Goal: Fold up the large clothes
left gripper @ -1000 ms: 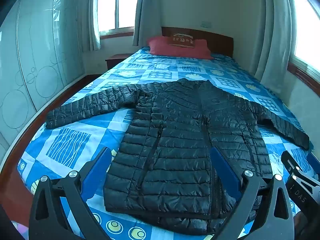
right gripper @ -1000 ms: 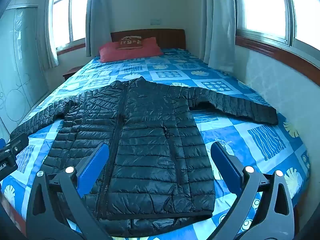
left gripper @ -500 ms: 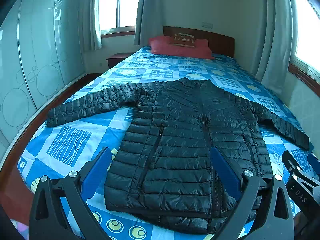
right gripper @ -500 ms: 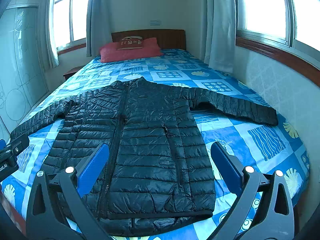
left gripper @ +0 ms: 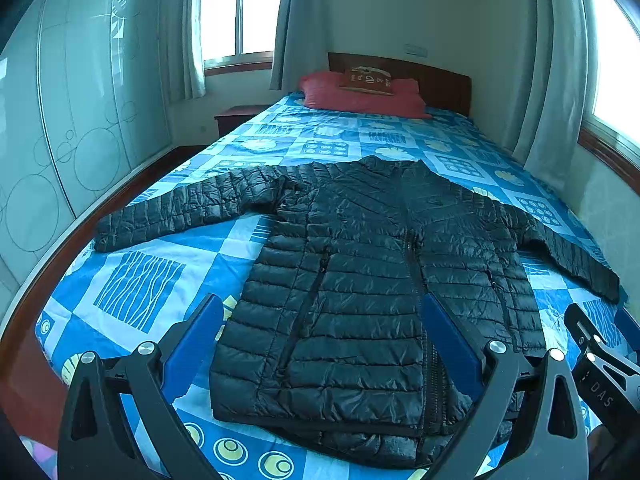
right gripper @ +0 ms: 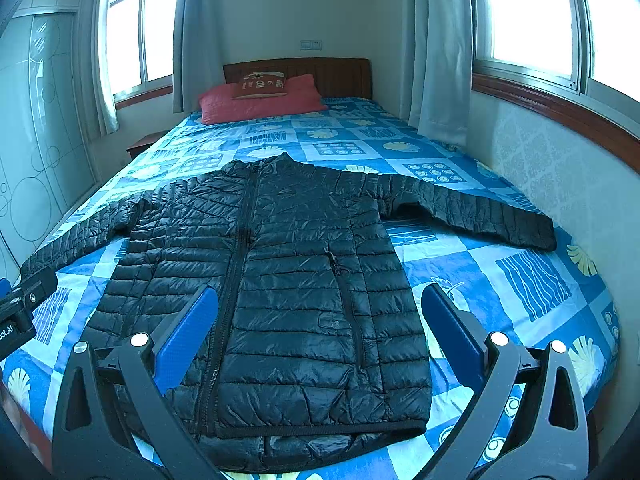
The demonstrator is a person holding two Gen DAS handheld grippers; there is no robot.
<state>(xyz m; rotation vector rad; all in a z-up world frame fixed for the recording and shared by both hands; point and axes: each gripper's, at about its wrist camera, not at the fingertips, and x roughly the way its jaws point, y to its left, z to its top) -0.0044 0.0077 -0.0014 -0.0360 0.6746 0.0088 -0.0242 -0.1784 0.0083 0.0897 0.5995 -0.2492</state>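
Note:
A black quilted puffer jacket (left gripper: 360,280) lies flat, front up and zipped, on the blue patterned bed (left gripper: 140,280), both sleeves spread out to the sides. It also shows in the right wrist view (right gripper: 288,280). My left gripper (left gripper: 320,332) is open and empty, held above the jacket's hem at the foot of the bed. My right gripper (right gripper: 318,320) is open and empty, also above the hem. The right gripper's body shows at the edge of the left wrist view (left gripper: 600,368).
A red pillow (left gripper: 360,96) with a small brown cushion lies against the wooden headboard (right gripper: 332,74). A glass wardrobe (left gripper: 60,140) stands left of the bed, a nightstand (left gripper: 236,118) beside it. A wall with a window (right gripper: 532,20) and curtains runs along the right.
Both grippers have tilted or risen slightly, so the jacket sits a little lower in both views. The jacket has not moved and both grippers stay open.

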